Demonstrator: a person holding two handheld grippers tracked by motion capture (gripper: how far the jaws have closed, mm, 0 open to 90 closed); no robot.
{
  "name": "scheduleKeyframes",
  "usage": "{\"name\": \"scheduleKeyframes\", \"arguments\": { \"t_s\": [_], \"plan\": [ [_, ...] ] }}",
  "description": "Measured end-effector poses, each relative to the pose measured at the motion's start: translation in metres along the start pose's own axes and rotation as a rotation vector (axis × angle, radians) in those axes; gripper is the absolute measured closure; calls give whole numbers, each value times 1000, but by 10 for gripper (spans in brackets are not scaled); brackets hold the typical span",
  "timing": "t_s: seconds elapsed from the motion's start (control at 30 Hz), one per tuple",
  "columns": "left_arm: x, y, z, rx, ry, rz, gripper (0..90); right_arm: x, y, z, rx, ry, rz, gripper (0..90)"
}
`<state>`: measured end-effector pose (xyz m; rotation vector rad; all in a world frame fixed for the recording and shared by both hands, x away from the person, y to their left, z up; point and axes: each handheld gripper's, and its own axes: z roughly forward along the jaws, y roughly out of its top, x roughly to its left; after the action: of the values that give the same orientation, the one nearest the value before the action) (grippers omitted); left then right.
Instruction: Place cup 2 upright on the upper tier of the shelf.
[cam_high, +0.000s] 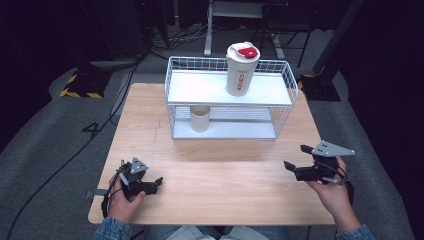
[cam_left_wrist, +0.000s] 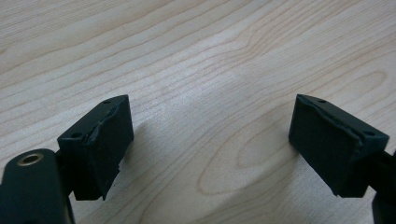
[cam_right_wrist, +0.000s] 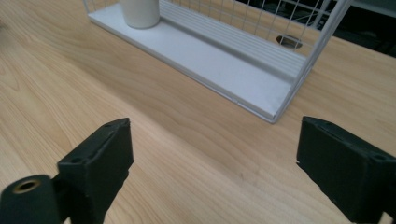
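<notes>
A white two-level wire rack (cam_high: 230, 92) stands at the far middle of the wooden table (cam_high: 225, 170). On its top shelf is a tall white tumbler (cam_high: 242, 70) with a red-topped lid. A small cream cup (cam_high: 200, 119) stands on the lower shelf, and its base also appears in the right gripper view (cam_right_wrist: 139, 11). My left gripper (cam_high: 156, 184) rests low at the near left of the table; in its own view the gripper (cam_left_wrist: 210, 140) is open over bare wood. My right gripper (cam_high: 295, 156) is at the near right, open and empty (cam_right_wrist: 212, 158), pointing toward the rack's lower tray (cam_right_wrist: 219, 70).
The rack's near corner post (cam_right_wrist: 310, 60) rises just beyond the right jaw. A round cable hole (cam_right_wrist: 289, 41) shows in the tabletop behind the rack. Grey carpet, cables and dark equipment stands surround the table. A bare stretch of wood lies between the two grippers.
</notes>
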<state>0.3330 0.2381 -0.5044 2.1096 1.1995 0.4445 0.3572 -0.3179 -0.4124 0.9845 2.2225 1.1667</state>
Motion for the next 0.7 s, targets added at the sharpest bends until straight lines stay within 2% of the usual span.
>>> {"name": "scheduleKeyframes", "arguments": {
  "t_s": [0.27,0.37,0.6,0.7],
  "plan": [
    [0,0,0,0,0,0,144,-1,-28,10,53,-4,24,149],
    [0,0,0,0,0,0,144,-1,-36,12,93,-15,15,149],
    [0,0,0,0,0,0,144,-2,-54,18,141,-13,29,150],
    [0,0,0,0,0,-1,144,-2,-61,20,158,-23,20,151]
  ]
}}
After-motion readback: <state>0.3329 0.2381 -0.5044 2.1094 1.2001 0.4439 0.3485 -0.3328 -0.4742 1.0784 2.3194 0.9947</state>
